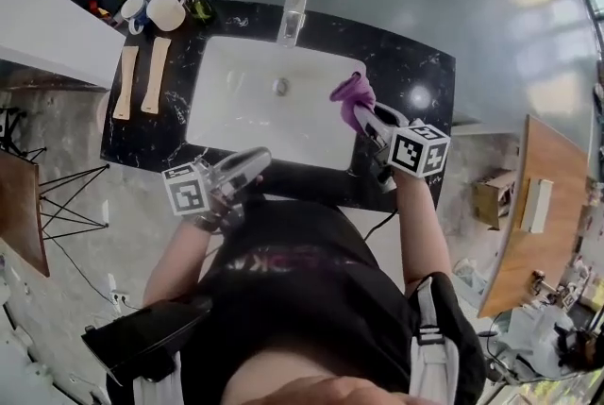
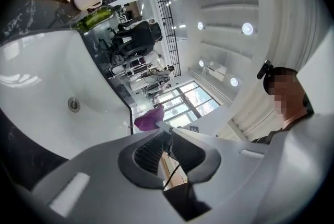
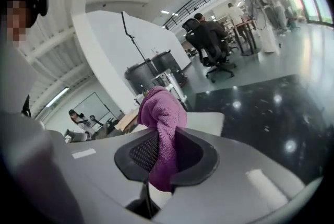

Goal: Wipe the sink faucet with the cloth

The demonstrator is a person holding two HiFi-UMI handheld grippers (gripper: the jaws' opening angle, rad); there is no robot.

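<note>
The faucet (image 1: 293,8) stands at the far rim of the white sink (image 1: 236,120), set in a black marble counter (image 1: 415,82). My right gripper (image 1: 366,113) is shut on a purple cloth (image 1: 350,91) and hovers over the basin's right edge, well short of the faucet. In the right gripper view the cloth (image 3: 163,113) hangs bunched between the right gripper's (image 3: 166,137) jaws. My left gripper (image 1: 257,159) is at the sink's near rim with its jaws together and nothing in them. The left gripper view shows this gripper (image 2: 166,131), the basin (image 2: 36,87), its drain (image 2: 74,105) and the cloth (image 2: 148,118).
Two wooden boards (image 1: 125,82) (image 1: 156,75) lie on the counter left of the sink. Behind them are two mugs (image 1: 166,10) (image 1: 135,8) and a green bottle (image 1: 198,5). A wooden table (image 1: 533,205) stands to the right. Cables and stands crowd the floor at left.
</note>
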